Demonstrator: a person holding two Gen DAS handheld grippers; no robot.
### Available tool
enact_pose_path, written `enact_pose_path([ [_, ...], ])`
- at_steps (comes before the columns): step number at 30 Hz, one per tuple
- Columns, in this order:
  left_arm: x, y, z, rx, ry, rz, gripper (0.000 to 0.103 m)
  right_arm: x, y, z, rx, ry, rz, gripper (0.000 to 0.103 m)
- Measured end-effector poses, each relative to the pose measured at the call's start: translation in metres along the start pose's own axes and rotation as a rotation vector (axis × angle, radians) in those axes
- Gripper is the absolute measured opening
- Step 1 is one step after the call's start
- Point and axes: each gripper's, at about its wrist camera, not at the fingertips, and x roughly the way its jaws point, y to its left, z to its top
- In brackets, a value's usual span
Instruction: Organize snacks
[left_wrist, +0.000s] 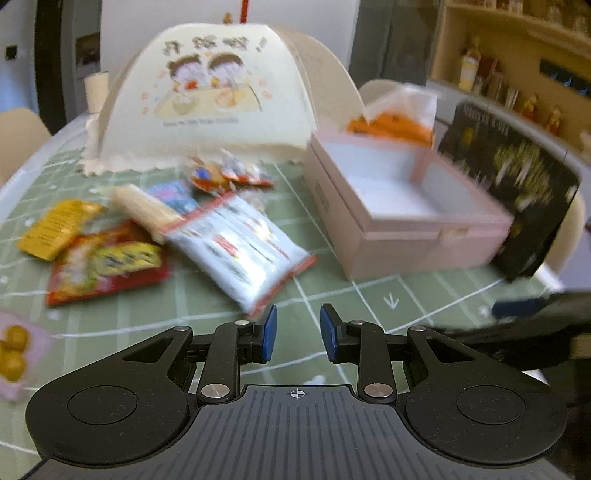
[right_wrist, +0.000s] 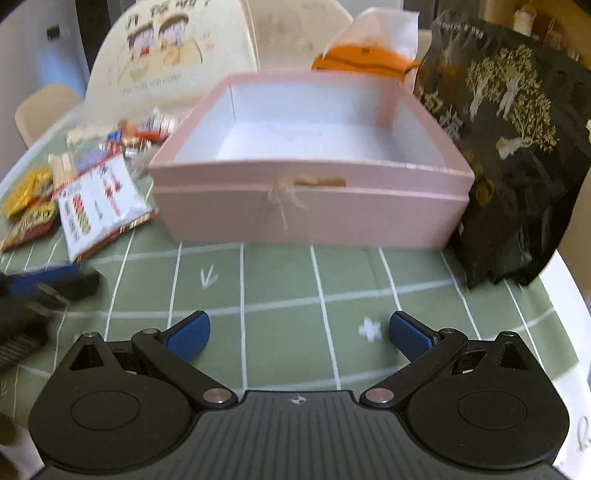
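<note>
Green tablecloth (right_wrist: 280, 280): both grippers angled down; left gripper (left_wrist: 298, 334) jaws narrow, right gripper (right_wrist: 299, 336) jaws wide, both empty.

Left tongs (left_wrist: 297, 332) stand partly parted with nothing between them; right tongs (right_wrist: 299, 336) gape wide, also empty.

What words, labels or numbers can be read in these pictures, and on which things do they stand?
No text can be read for certain.
Food cover: large characters above the cartoon and a small line beneath, both blurred.
Black bag: pale characters and a top line, blurred.
White packet: red print, too blurred.
Red packet and yellow packet: print too blurred.
Pink box: no lettering shows.
Green tablecloth: only a drawn arrow and cross.
</note>
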Motion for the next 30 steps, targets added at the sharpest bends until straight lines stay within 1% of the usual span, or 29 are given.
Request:
enact_pose_path([
  [3,-0.030,0.040,0.017,-0.040,0.049,-0.031,0.031,-0.003,0.002,-0.003,0.029,0.018,-0.030,0.103],
  [4,-0.036,0.055,0.021,-0.059,0.068,-0.021,0.031,-0.003,0.003,-0.002,0.049,0.032,-0.042,0.103],
  [6,-0.047,0.093,0.025,-0.130,0.103,0.023,0.030,-0.005,0.006,0.006,0.111,0.088,-0.083,0.103],
  [8,-0.055,0.130,0.025,-0.184,0.125,0.061,0.030,-0.004,0.008,0.009,0.159,0.122,-0.111,0.103],
  [11,-0.061,0.173,0.024,-0.220,0.133,0.076,0.030,-0.002,0.017,0.010,0.183,0.135,-0.125,0.103],
  [14,-0.063,0.206,0.028,-0.196,0.129,0.046,0.030,0.000,0.030,0.015,0.159,0.169,-0.111,0.103],
  [15,-0.062,0.217,0.032,-0.178,0.127,0.025,0.030,0.002,0.035,0.019,0.150,0.200,-0.100,0.102],
  [17,-0.057,0.237,0.044,-0.140,0.129,-0.006,0.030,-0.004,0.046,0.028,0.138,0.228,-0.086,0.081],
  [18,-0.054,0.243,0.050,-0.127,0.127,-0.013,0.030,-0.013,0.055,0.033,0.138,0.216,-0.096,0.081],
  [19,-0.052,0.250,0.054,-0.113,0.126,-0.020,0.030,-0.024,0.063,0.037,0.139,0.186,-0.106,0.081],
  [21,-0.044,0.262,0.062,-0.088,0.139,-0.045,0.030,-0.053,0.084,0.045,0.132,0.094,-0.107,0.082],
  [22,-0.040,0.265,0.063,-0.081,0.153,-0.055,0.030,-0.068,0.096,0.048,0.124,0.050,-0.098,0.083],
  [24,-0.033,0.266,0.060,-0.077,0.202,-0.065,0.030,-0.087,0.114,0.054,0.115,-0.002,-0.075,0.085],
  [26,-0.035,0.265,0.051,-0.097,0.235,-0.073,0.030,-0.099,0.133,0.057,0.085,-0.020,-0.057,0.085],
  [28,-0.043,0.265,0.039,-0.142,0.256,-0.093,0.030,-0.098,0.144,0.057,0.047,-0.020,-0.042,0.085],
  [30,-0.053,0.263,0.026,-0.169,0.263,-0.085,0.030,-0.094,0.158,0.054,-0.009,-0.021,-0.044,0.085],
])
